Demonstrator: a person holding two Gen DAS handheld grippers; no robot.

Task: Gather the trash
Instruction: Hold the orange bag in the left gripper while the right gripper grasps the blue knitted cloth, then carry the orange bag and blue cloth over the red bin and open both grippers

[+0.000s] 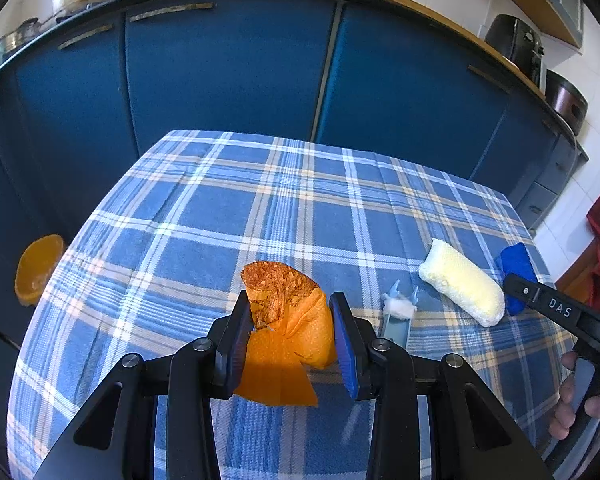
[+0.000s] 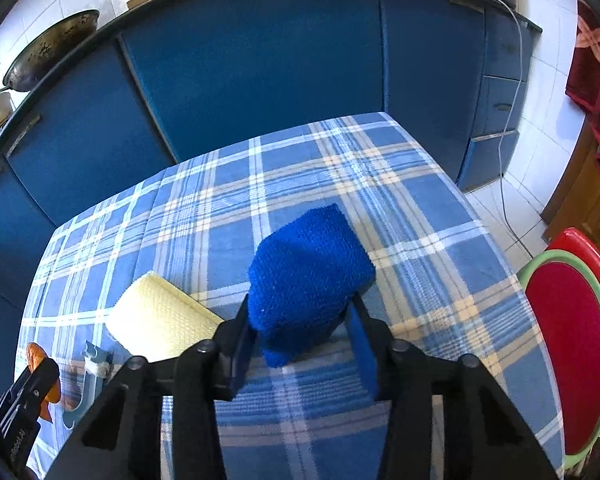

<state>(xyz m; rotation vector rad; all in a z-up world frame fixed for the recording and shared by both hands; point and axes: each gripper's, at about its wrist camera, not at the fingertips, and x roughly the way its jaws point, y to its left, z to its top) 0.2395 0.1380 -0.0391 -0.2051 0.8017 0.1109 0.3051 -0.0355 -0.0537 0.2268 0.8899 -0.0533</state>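
A crumpled orange paper napkin sits between the fingers of my left gripper, lifted slightly above the plaid tablecloth; the jaws press its sides. My right gripper is shut on a blue sponge, held above the cloth. The blue sponge also shows in the left wrist view. A pale yellow sponge lies on the table between the two grippers; it also shows in the right wrist view. A small light-blue plastic piece with a white cotton tuft lies beside the napkin.
An orange bowl sits low off the table's left edge. Blue kitchen cabinets stand behind the table. A red round stool stands at the table's right side. A white cable hangs down the cabinet drawers.
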